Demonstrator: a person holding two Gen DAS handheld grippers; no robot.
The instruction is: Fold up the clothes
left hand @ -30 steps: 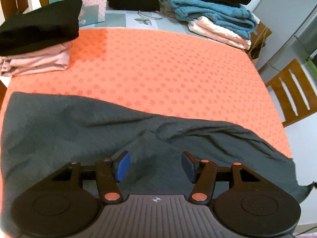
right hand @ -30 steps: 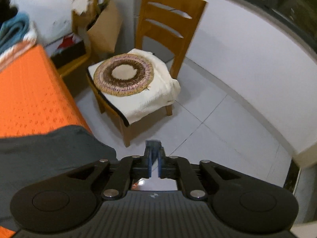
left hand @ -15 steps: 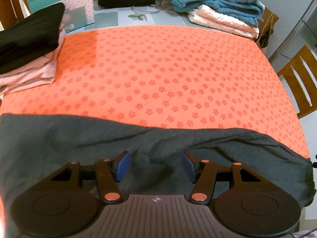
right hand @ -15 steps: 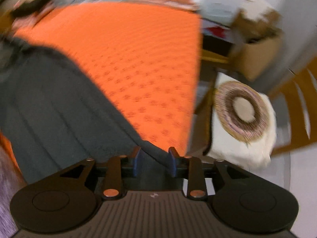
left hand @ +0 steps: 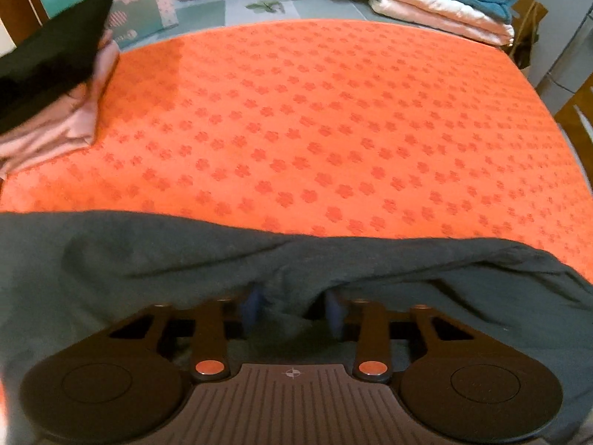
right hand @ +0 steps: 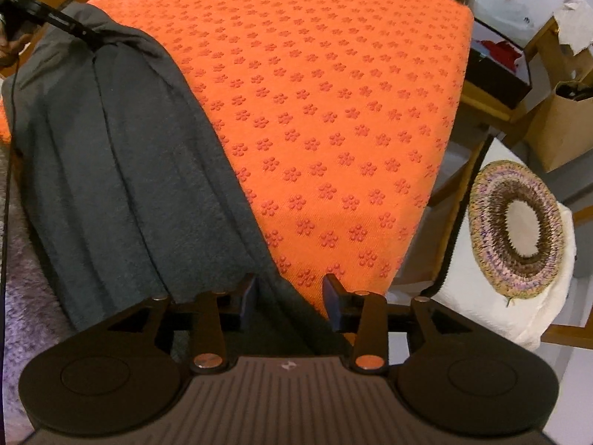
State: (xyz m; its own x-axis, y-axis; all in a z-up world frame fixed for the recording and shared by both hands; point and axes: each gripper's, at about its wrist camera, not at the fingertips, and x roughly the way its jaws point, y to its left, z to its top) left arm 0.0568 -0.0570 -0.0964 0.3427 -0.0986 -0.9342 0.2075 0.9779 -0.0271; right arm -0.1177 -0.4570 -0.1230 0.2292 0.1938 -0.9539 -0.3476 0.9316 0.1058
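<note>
Left gripper [left hand: 292,309] jaws just closing; right gripper [right hand: 289,298] jaws opening.

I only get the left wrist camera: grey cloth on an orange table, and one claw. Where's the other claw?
Observer: The right claw hangs over the cloth's end at the table's corner. Its jaws have just been opening and straddle the hem without pressing it.
Operator: What's beyond that corner?
Observer: A cream cushion with a round woven mat on it.
Operator: Does my claw look like it's gripping?
Observer: From the right camera, the cloth puckers up at the tip of the left claw. Its jaws have just been closing on it.
</note>
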